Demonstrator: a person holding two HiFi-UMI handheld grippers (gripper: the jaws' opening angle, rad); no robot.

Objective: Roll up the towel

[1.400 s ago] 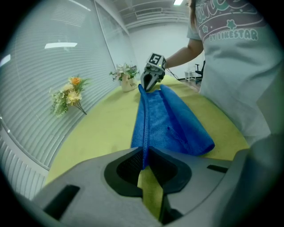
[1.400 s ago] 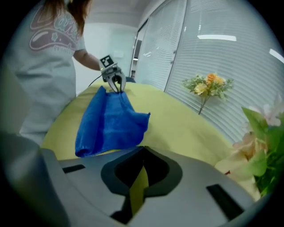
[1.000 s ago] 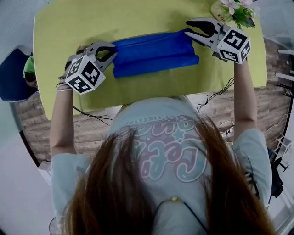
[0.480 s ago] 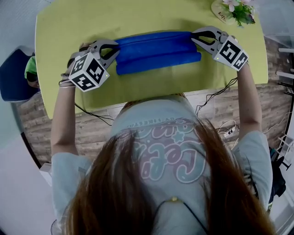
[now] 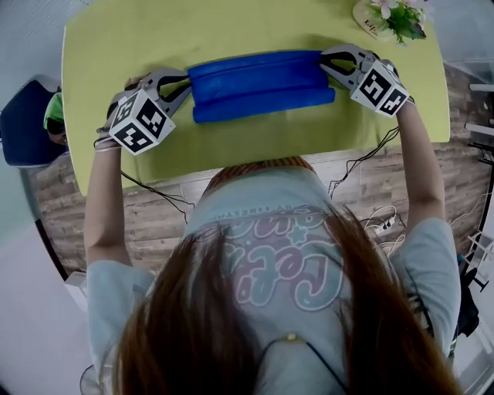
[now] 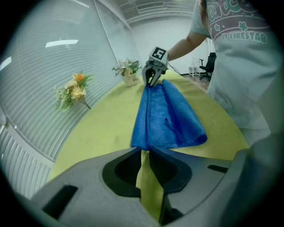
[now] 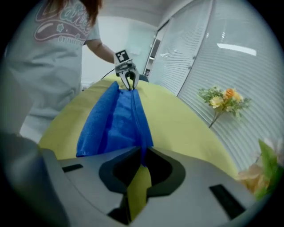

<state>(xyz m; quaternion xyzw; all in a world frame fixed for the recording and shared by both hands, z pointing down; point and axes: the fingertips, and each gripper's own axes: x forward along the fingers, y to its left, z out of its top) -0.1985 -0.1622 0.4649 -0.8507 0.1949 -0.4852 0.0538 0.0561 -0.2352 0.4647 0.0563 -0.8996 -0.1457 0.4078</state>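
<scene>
Left gripper view looks along two grey jaws pressed close together. The left gripper (image 6: pixel 143 150) pinches the end of the blue towel (image 6: pixel 166 113) right at its tips. The right gripper (image 7: pixel 141 153) has a thin bit of blue cloth running down between its jaws. Its jaws have just been closing, and they now pinch that edge at the other end of the towel.

The towel lies flat on the yellow-green table (image 5: pixel 231 146). It is folded into a long, thick strip with a soft fold line along its middle. It stretches straight across from one gripper to the other. Each gripper has a white cube with black squares on it, and a bare arm reaches out to each one.

Some flowers (image 5: pixel 395 17) stand at the far right corner of the table, well apart from the towel. A blue chair (image 5: pixel 19 123) stands off to the left of the table.
</scene>
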